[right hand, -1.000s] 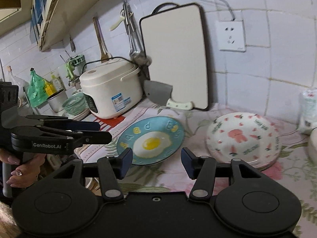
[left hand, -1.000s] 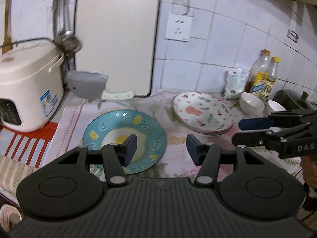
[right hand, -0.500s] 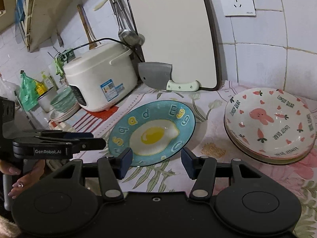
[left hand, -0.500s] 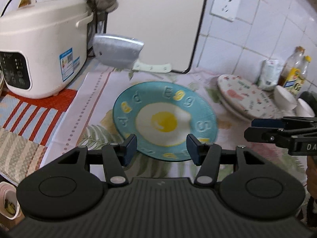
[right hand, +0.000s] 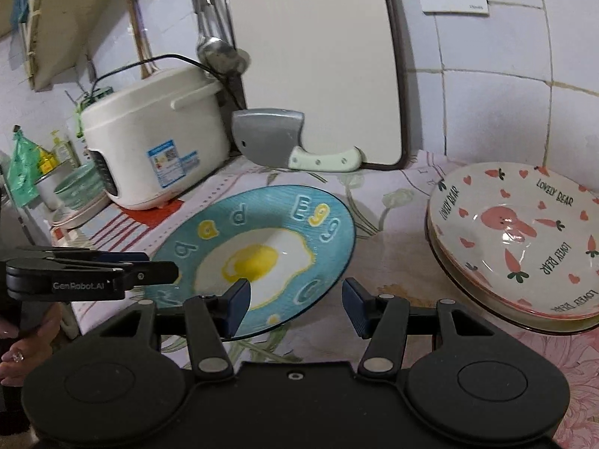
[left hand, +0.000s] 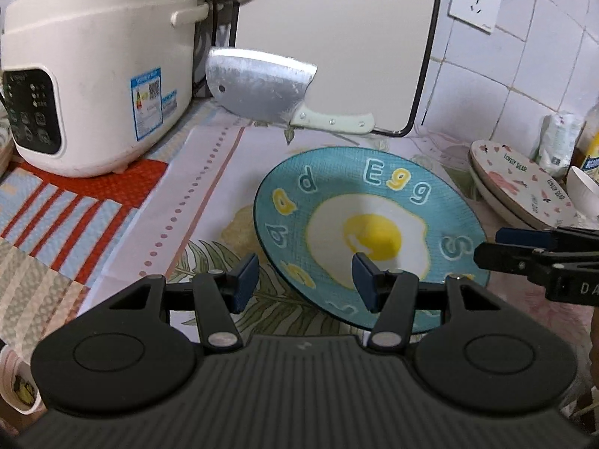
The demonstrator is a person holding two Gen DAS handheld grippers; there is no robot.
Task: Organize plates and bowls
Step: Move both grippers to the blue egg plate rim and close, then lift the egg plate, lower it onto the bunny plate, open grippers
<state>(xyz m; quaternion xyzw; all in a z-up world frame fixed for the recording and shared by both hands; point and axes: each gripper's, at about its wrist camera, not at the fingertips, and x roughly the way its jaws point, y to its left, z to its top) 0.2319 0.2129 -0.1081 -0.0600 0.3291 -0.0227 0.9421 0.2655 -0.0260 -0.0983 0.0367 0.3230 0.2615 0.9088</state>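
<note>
Both hand-held grippers are lowered over the counter with jaws part open and nothing between the pads: the left hand-held gripper [left hand: 305,284] straddles the near left rim of the blue egg plate [left hand: 368,234], one pad over the cloth and the other over the painted egg, while the right hand-held gripper [right hand: 295,307] hangs over the plate's near right edge. Neither pad looks to be touching the rim yet (the fisheye makes that hard to swear to). So the step in hand, I'd say, is the approach to that blue plate, with nothing lifted so far. The plate lies flat on the flowered cloth of the counter [right hand: 397,232], well apart from the stack of rabbit plates [right hand: 524,239] to its right, which is the likely place for it. Next, one gripper needs to tip so a pad slips under the thin rim and the other closes on top; a flat plate on cloth gives little purchase and could slide. Behind it a cleaver [left hand: 262,88] leans against the cutting board [left hand: 337,37] by the rice cooker [left hand: 93,71], near enough to warrant a low, careful lift.
</note>
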